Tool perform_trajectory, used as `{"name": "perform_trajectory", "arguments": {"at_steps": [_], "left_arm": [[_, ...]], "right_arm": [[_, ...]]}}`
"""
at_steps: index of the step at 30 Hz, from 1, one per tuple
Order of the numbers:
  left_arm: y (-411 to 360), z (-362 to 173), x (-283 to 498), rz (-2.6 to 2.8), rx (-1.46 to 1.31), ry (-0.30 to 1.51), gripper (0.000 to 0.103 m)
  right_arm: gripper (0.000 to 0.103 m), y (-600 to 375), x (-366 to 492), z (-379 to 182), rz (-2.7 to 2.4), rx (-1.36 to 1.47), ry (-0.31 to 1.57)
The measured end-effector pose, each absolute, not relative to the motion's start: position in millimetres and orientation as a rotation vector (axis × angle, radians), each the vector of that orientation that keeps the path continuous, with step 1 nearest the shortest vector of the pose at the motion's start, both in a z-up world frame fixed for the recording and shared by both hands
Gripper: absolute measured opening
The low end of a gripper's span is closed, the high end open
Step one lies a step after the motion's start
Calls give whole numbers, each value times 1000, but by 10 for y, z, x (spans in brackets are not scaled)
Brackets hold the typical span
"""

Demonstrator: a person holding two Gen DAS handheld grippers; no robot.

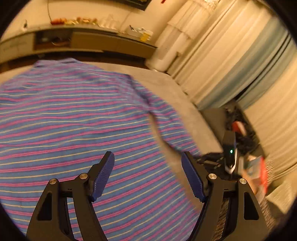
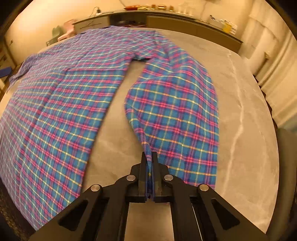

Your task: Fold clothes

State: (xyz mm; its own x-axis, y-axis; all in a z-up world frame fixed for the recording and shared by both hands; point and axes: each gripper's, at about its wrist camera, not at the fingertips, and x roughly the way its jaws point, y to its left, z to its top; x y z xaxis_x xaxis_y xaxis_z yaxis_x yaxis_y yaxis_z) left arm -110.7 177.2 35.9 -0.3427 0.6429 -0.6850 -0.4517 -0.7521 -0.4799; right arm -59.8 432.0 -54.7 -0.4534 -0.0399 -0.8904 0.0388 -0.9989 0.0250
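A blue, pink and yellow plaid shirt (image 2: 61, 96) lies spread flat on a grey stone table (image 2: 245, 115), its long sleeve (image 2: 176, 103) stretched toward me. My right gripper (image 2: 149, 157) is shut on the sleeve's cuff edge, low over the table. In the left wrist view the same shirt (image 1: 74, 120) appears blurred as stripes. My left gripper (image 1: 148, 163) is open and empty, hovering above the shirt's body near its edge. The other gripper's black body with a green light (image 1: 230, 153) shows to the right.
A long sideboard (image 2: 167, 16) with small items runs along the back wall. Pale curtains (image 1: 232, 61) hang on the right. Clutter of cables and boxes (image 1: 246, 148) sits on the floor beyond the table's (image 1: 167, 83) right edge.
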Motion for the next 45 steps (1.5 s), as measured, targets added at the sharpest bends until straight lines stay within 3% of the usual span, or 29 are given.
{"name": "perform_trajectory", "arguments": {"at_steps": [8, 14, 15, 16, 17, 20, 21, 22, 24, 27, 33, 35, 37, 40, 45], "left_arm": [[2881, 89, -1269, 2008, -1267, -373, 77], [3275, -122, -1230, 2028, -1278, -299, 74], [3280, -133, -1226, 2034, -1268, -291, 47], [3281, -146, -1229, 2039, -1264, -284, 13], [3262, -164, -1267, 2041, -1288, -288, 2], [3141, -58, -1369, 2085, -1300, -256, 1], [3060, 46, -1418, 2096, -1296, -247, 1], [2942, 200, -1494, 2116, -1291, -243, 1], [2775, 484, -1665, 2151, -1282, -198, 1], [2599, 1033, -2064, 2239, -1269, -17, 1], [2496, 2102, -2804, 2434, -1175, 247, 1], [2496, 2257, -2940, 2470, -1160, 336, 1], [2470, 2319, -3037, 2494, -1161, 407, 1], [2306, 2413, -3104, 2524, -1134, 434, 1], [1522, 2725, -3247, 2631, -1073, 336, 2]], "right_arm": [[3, 4581, -492, -97, -2560, 1272, -596], [3, 4445, -467, -90, -2450, 1250, -643], [3, 4462, -506, -88, -2433, 1240, -646], [3, 4476, -518, -87, -2424, 1234, -633], [3, 4487, -528, -100, -2415, 1234, -627], [9, 4487, -535, -151, -2399, 1243, -617], [17, 4467, -521, -162, -2400, 1253, -615], [38, 4421, -490, -163, -2424, 1266, -597], [57, 4321, -390, -140, -2497, 1275, -537], [62, 4079, -111, -273, -2603, 1357, -392], [62, 3557, 202, -749, -2671, 1570, -287], [61, 3446, 223, -774, -2728, 1582, -219], [4, 3373, 243, -769, -2736, 1597, -128], [4, 3274, 184, -704, -2770, 1558, -64], [4, 2994, 387, -105, -2822, 1357, 21]]}}
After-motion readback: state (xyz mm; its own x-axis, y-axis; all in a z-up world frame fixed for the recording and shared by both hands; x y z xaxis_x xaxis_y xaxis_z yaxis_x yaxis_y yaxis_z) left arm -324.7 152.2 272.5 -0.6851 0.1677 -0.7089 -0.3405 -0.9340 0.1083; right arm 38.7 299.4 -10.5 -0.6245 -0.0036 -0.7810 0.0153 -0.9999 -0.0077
